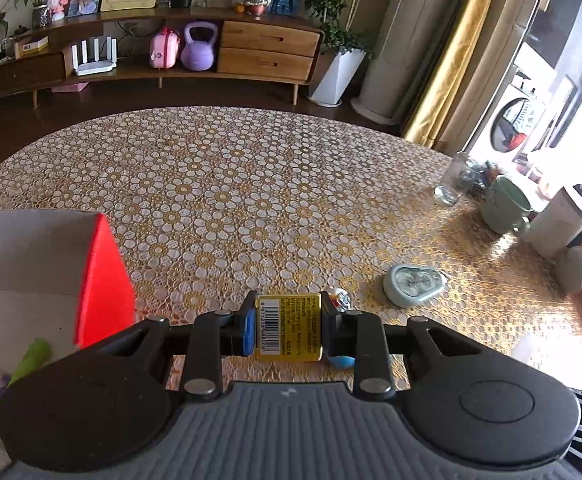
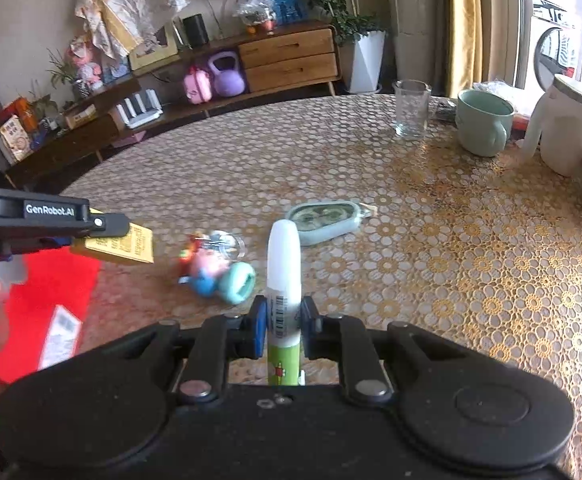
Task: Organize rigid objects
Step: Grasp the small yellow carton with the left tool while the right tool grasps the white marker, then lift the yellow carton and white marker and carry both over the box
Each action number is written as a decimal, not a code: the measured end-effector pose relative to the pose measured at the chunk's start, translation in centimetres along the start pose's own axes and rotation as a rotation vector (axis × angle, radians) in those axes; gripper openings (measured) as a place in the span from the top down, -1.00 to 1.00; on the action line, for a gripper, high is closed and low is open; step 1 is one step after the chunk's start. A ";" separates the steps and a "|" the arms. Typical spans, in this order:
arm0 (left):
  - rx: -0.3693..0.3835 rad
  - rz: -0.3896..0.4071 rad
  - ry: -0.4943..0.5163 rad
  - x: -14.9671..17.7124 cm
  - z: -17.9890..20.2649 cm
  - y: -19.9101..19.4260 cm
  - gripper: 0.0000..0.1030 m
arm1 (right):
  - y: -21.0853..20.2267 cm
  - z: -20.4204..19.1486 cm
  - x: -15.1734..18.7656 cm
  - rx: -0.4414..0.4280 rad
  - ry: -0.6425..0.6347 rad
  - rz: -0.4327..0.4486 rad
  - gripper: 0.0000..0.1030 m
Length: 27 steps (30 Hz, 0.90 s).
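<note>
My left gripper (image 1: 289, 326) is clamped on a small yellow box (image 1: 289, 328) w/ barcode, pads pressing both sides, bottom centre of frame above the flowered tablecloth (image 1: 231, 200). My right gripper (image 2: 284, 326) is squeezed tight on a white-capped green tube (image 2: 284, 280) (cap pointing up-frame). Toy figures (image 2: 211, 264) lie centre-left; red box (image 1: 103, 280) at left edge.

The left hand-held gripper (image 1: 289, 328) has a matt black body with two rounded lobes, a ribbed grey centre panel, flat link arms pinned with silver round-headed rivets, and blue pads on its fingers (image 1: 247, 326). The right hand-held gripper (image 2: 284, 322) is built alike, though its centre panel is black with small screws. White "GenRobot.AI" lettering marks the left unit's side.
</note>
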<state>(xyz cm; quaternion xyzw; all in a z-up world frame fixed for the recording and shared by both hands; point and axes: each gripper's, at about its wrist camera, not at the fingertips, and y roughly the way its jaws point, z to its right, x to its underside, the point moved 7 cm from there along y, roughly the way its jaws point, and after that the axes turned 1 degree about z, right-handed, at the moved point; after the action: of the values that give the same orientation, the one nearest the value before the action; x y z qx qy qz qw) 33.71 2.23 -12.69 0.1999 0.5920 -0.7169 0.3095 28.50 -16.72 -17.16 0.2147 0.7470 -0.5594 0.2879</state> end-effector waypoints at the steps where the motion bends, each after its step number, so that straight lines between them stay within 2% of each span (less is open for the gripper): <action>1: 0.007 0.003 0.000 0.0 -0.1 -0.7 0.43 | -0.4 -0.5 -0.1 -0.013 -0.002 0.002 0.68; 8: 0.046 0.028 0.013 0.1 -1.1 -4.9 0.43 | -3.1 -4.5 -1.1 -0.092 -0.037 0.026 0.68; 14: 0.050 0.050 0.005 -0.1 -3.6 -8.3 0.43 | -4.4 -8.6 -1.9 -0.154 -0.080 0.034 0.68; 27: -0.013 0.120 -0.027 -1.1 -12.0 -13.7 0.43 | -5.1 -19.2 -3.9 -0.264 -0.182 0.058 0.68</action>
<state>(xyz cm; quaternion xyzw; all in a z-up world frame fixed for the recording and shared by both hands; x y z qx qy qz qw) 24.23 15.60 -4.69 0.2231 0.5793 -0.6959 0.3611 24.46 0.24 -6.88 0.1447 0.7784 -0.4650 0.3961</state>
